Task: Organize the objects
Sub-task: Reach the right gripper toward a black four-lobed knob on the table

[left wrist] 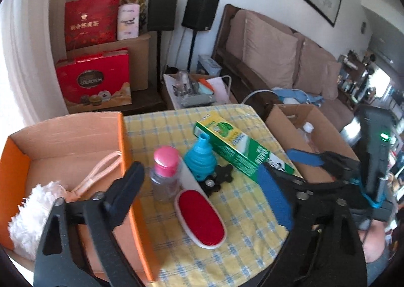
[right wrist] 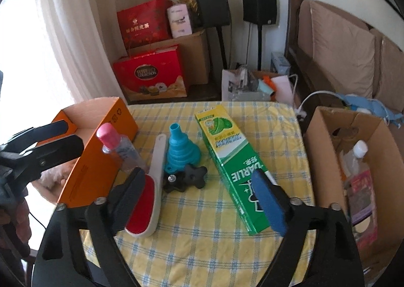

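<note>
Left wrist view looks down over a small table under a yellow checked cloth. An orange box stands at the table's left edge, open on top, with a white fluffy duster and a loop of pale cord inside. Just beside the box's wall stands a clear bottle with a pink cap. A red lint brush lies near the front edge, its white handle reaching back to a blue funnel and a black knob at the middle. A green toothpaste box lies slantwise toward the right edge, and a brown carton stands off that edge.

The left gripper hangs above the bottle and brush with its jaws spread, nothing between them. In the right wrist view the right gripper is likewise released, its dark finger over the lint brush and its blue pad over the toothpaste box, gripping neither.
</note>
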